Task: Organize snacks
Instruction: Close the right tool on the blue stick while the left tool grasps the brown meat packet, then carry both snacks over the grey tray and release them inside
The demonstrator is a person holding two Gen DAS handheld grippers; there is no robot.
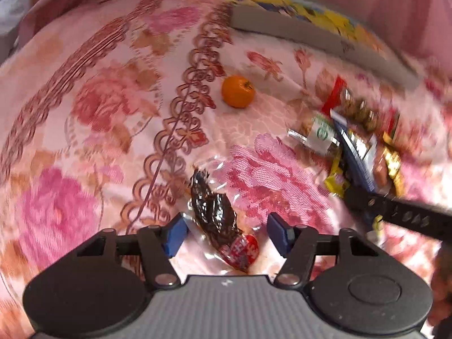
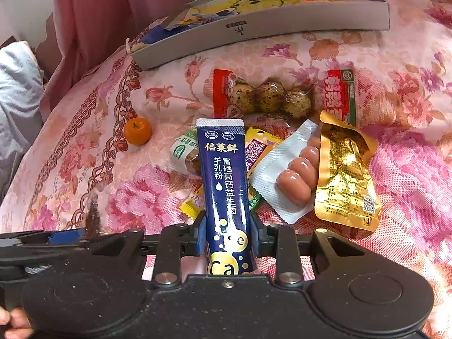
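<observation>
1. Gripping blue sachet [image 2: 226,186]: right gripper [image 2: 228,238] clamped on its lower part, long axis pointing away toward box [image 2: 262,28].
2. Left gripper [image 1: 226,236] wide, straddling dark candy [image 1: 217,212] on bedspread [image 1: 84,113].

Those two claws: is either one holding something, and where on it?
The right gripper clamps the blue stick sachet near its lower end. The left gripper is open, holding nothing, straddling a dark snack packet.

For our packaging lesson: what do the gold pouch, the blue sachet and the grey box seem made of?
Gold pouch: metallised foil, likely; mirror-like glare, sharp crinkles.
Blue sachet: smooth laminated plastic film, probably; glossy print, crimped top seal.
Grey box: matte cardboard, apparently; flat, stiff, unshiny walls.
</observation>
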